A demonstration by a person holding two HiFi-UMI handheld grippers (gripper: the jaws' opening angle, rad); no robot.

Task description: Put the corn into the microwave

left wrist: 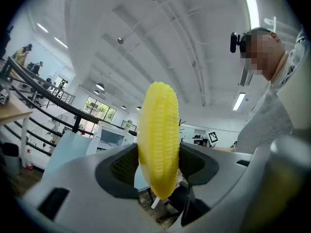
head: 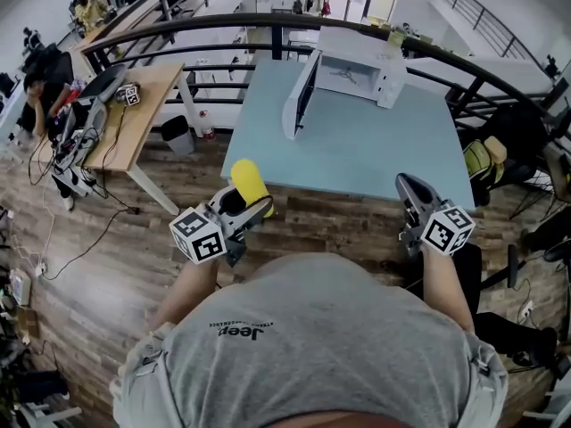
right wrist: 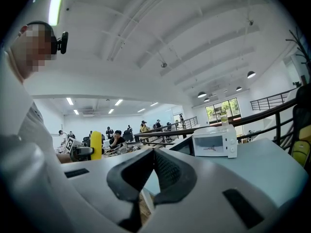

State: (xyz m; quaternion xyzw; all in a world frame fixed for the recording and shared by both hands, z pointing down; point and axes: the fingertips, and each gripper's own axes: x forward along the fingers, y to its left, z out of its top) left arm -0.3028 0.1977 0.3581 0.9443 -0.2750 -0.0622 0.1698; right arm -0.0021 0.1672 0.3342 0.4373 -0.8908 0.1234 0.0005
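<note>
Plainly, the corn (left wrist: 158,130) stands clamped in the left hand-held gripper (head: 242,207); the right hand-held gripper (right wrist: 153,155) seems closed, empty.

Both forearms reach forward side by side, held roughly level. The left tongs (head: 243,205) clamp an upright yellow corn cob (head: 251,184). The right tongs (head: 408,185) hold nothing, jaws pressed together.

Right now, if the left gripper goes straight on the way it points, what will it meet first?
Probably the microwave, at its open door; it seems to pass above the table first. The held corn hides the exact line.
</note>
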